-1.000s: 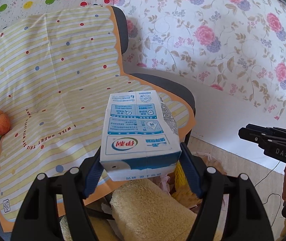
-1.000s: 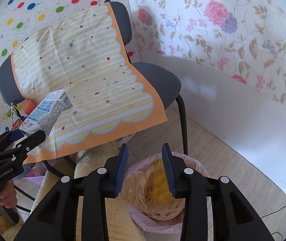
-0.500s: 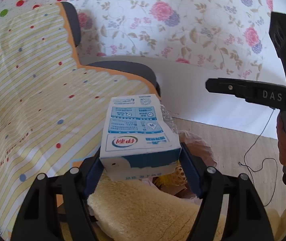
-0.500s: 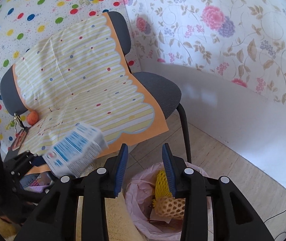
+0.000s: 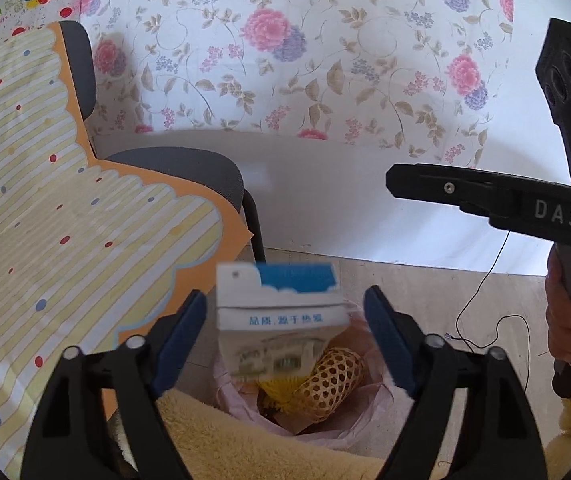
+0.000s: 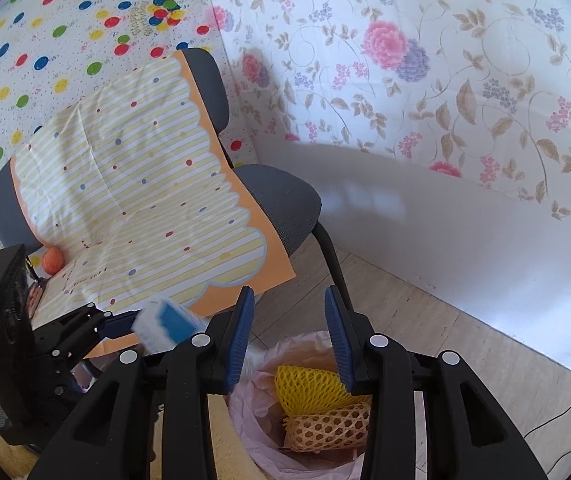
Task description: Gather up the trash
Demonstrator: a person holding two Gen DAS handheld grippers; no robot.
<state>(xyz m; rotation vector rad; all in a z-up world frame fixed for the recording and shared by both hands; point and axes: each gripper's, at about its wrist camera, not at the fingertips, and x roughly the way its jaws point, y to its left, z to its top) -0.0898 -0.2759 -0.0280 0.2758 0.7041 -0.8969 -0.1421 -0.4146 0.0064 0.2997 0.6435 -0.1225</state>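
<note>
The left gripper (image 5: 285, 324) has its jaws spread wide, the blue pads standing clear of the milk carton (image 5: 279, 320) on both sides, so the carton is released and not gripped. The carton shows blurred between the fingers, its blue and white end uppermost, directly above the mouth of the trash bin lined with a pink bag (image 5: 245, 404). Inside the bin, at about 5 o'clock from the carton, lie a tan foam fruit net (image 5: 331, 380) and a yellow foam net (image 5: 281, 390) just beside it. In the right wrist view the carton (image 6: 169, 324) appears at 9 o'clock of the right gripper (image 6: 289, 332), next to the left gripper's fingers (image 6: 85, 324) and near the bin's left rim (image 6: 241, 412). The right gripper's jaws are parted with nothing between them, and it hangs over the bin, where the yellow net (image 6: 309, 386) rests on the tan net (image 6: 325, 426). At 10 o'clock stands a grey chair (image 6: 281, 200) draped with a striped, dotted cloth (image 6: 133, 184); a small orange fruit (image 6: 52, 259) sits on the cloth at its left edge. A fuzzy cream fabric (image 5: 245, 440) fills the foreground below the left gripper.
</note>
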